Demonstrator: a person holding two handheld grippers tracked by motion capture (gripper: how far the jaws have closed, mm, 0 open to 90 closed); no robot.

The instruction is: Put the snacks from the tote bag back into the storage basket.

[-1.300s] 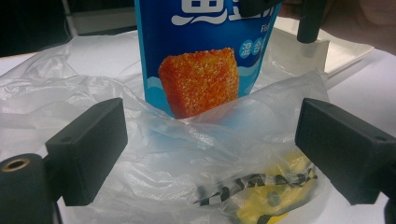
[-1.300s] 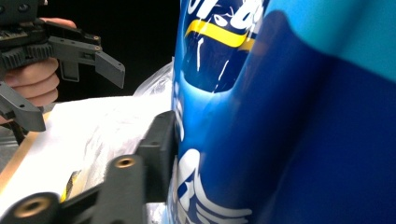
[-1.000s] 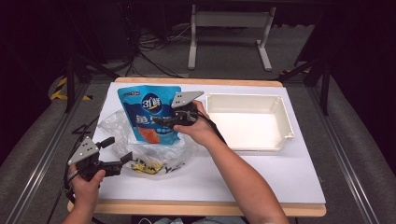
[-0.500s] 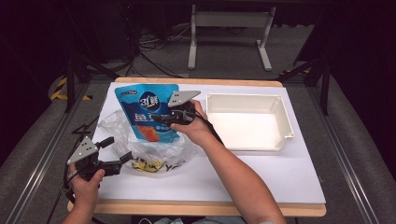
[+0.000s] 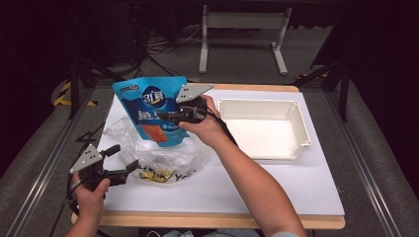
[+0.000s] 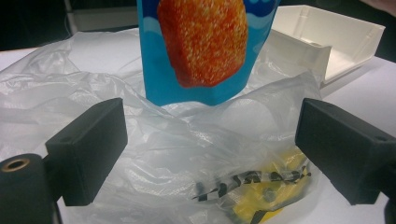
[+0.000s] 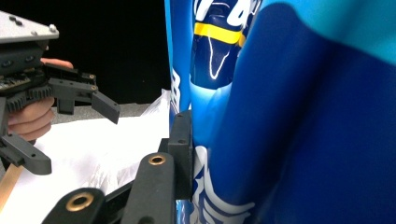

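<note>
The right hand-held gripper (image 5: 165,117) has its jaws clamped on a blue snack pouch (image 5: 148,109) and holds it upright above the table (image 5: 276,192), at the pouch's right edge in the high view. The jaws have just been closing, with the pouch between them. In the right gripper view one black jaw lies flat against the glossy blue side of the pouch (image 7: 289,140), which stands very close to the camera. The bottom edge of the pouch sits in the mouth of a clear plastic bag (image 5: 163,155) that lies crumpled on the white table, toward its left side. In the left gripper view the pouch (image 6: 205,51) rises out of the folds of the bag (image 6: 177,154), with an orange square printed on its front. Something yellow with black lettering (image 6: 261,191) lies inside the bag, low in that view; what it is cannot be told through the plastic.

The left hand-held gripper (image 5: 120,159) is at the near left corner of the table, just beside the bag, with its jaws spread wide and nothing between the pads. Its two black jaws stand to either side of the crumpled plastic in its own view, apart from it. It also shows in the right gripper view (image 7: 74,135), open, with the person's hand behind it.

A white tray (image 5: 296,126) stands on the right half of the table, well apart from the bag.
</note>
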